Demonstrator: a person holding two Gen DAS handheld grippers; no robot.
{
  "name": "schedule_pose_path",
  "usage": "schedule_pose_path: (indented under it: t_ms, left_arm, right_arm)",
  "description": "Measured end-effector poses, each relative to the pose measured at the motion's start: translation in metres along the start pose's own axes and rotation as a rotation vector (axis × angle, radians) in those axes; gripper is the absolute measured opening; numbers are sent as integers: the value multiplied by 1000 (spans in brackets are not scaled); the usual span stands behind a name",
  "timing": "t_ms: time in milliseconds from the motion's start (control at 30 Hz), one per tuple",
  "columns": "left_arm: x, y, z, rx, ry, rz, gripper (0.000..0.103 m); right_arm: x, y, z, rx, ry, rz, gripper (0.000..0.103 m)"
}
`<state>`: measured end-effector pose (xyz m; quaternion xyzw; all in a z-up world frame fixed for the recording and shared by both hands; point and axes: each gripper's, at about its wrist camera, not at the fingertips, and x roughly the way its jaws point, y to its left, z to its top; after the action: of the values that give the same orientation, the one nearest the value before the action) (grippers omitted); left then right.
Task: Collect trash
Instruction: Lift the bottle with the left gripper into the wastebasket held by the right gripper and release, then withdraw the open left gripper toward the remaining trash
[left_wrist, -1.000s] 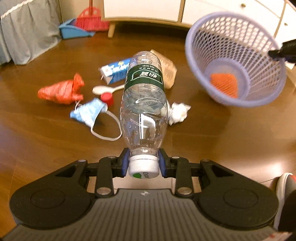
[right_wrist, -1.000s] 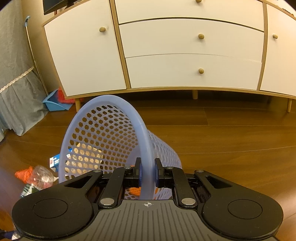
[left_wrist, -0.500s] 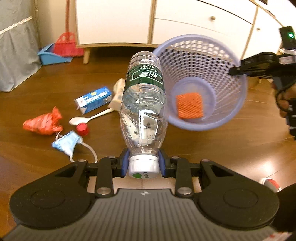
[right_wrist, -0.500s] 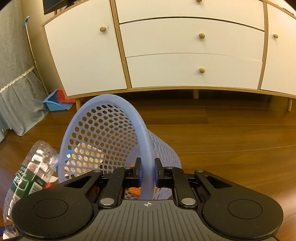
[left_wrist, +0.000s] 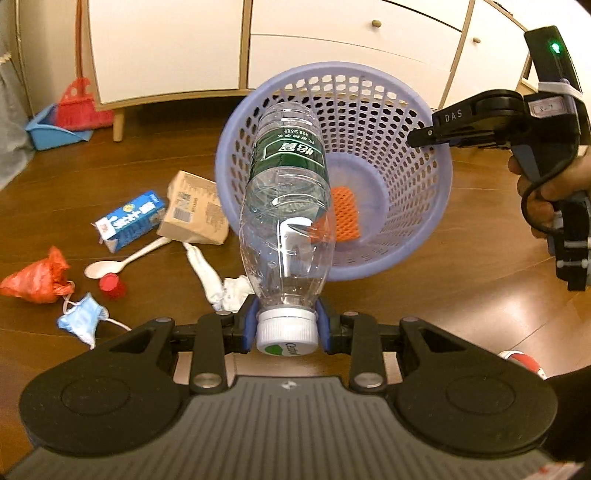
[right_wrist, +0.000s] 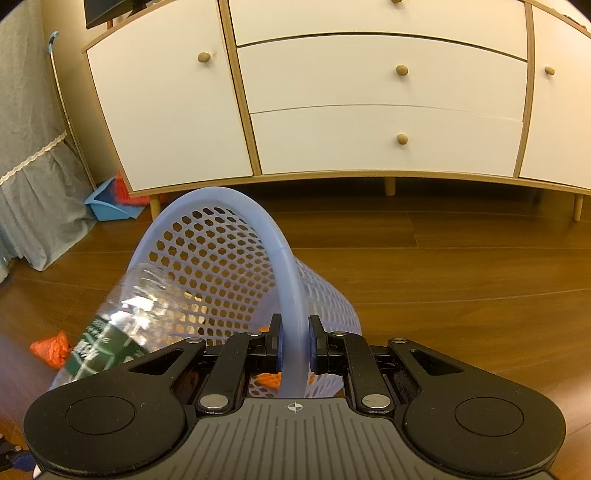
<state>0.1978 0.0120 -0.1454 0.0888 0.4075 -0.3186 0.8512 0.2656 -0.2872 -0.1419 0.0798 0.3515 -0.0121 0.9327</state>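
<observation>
A white dresser (right_wrist: 369, 110) with wood trim and round knobs stands on a brown wood floor (right_wrist: 461, 266), far ahead of both pairs of jaws. A lavender mesh basket (left_wrist: 413, 206) is held tilted off the floor, its open mouth turned toward the left gripper (left_wrist: 287, 326); an orange mesh scrap (left_wrist: 345, 212) lies on its bottom. The right gripper (right_wrist: 294, 343) has its jaws pinched on the basket's rim, one pad inside and one outside, and the left wrist view shows a hand (left_wrist: 546, 195) wrapped around that gripper's handle at the right. The left gripper points forward, its jaws clamped on the white cap end of a clear plastic bottle (left_wrist: 286, 206) with a green label; the bottle extends straight ahead from the jaws, its base at the basket's mouth, and whether it has passed the rim cannot be told. On the floor left of the left jaws lie a tan paper packet (left_wrist: 195, 214), a blue and white carton (left_wrist: 129, 221), a red plastic bag (left_wrist: 35, 280), a blue face mask (left_wrist: 83, 321), crumpled white tissue (left_wrist: 218, 282), a white spoon (left_wrist: 122, 260) and a red bottle cap (left_wrist: 110, 286). A blue dustpan (left_wrist: 48, 129) with a red brush (left_wrist: 83, 107) sits by the dresser.
</observation>
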Motion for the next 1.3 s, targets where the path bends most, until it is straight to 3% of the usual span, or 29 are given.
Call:
schedule_pose_path:
  t_ms: [467, 933, 1300]
  left_arm:
    - [2, 26, 12, -105, -16, 31, 35]
    - [-8, 78, -27, -200, 39, 193, 39]
    - [-3, 106, -44, -267, 61, 256, 39]
  right_arm:
    - [1, -1, 1, -9, 1, -3, 9]
    - [2, 8, 2, -17, -1, -9, 9]
    - [4, 9, 4, -17, 0, -30, 9]
